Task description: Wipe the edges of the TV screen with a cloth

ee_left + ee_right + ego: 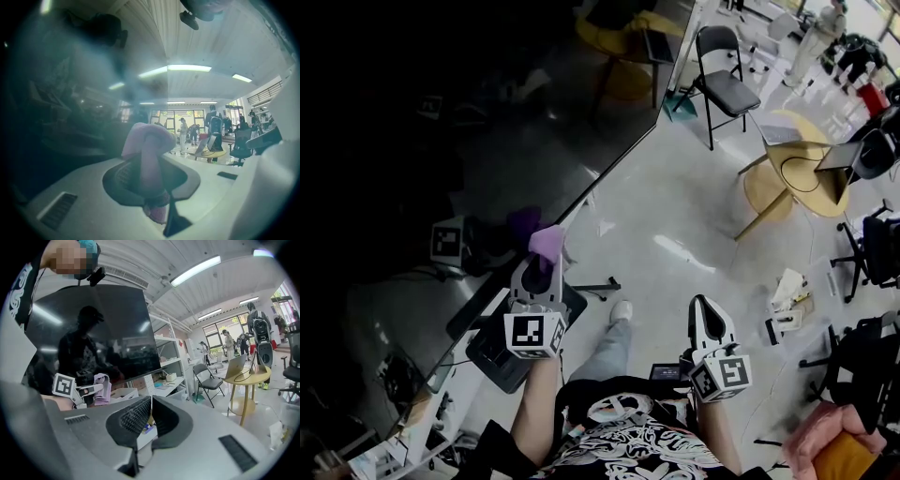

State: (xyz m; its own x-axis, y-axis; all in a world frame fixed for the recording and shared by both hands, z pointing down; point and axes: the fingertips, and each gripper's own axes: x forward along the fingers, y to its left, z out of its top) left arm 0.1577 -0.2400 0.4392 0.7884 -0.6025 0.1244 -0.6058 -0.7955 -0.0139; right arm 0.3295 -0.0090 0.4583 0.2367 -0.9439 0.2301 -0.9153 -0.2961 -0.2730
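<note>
A large dark TV screen fills the left of the head view; its lower edge runs diagonally. My left gripper is shut on a lilac cloth, pressed against that lower edge. In the left gripper view the cloth is bunched between the jaws against the glossy screen. My right gripper hangs free to the right, shut on nothing. Its view shows the TV screen, the cloth and the left gripper at the screen's bottom edge.
A white shelf unit stands under the TV, with a dark tray below the left gripper. A black folding chair and a round wooden table with laptops stand on the floor. People stand far off.
</note>
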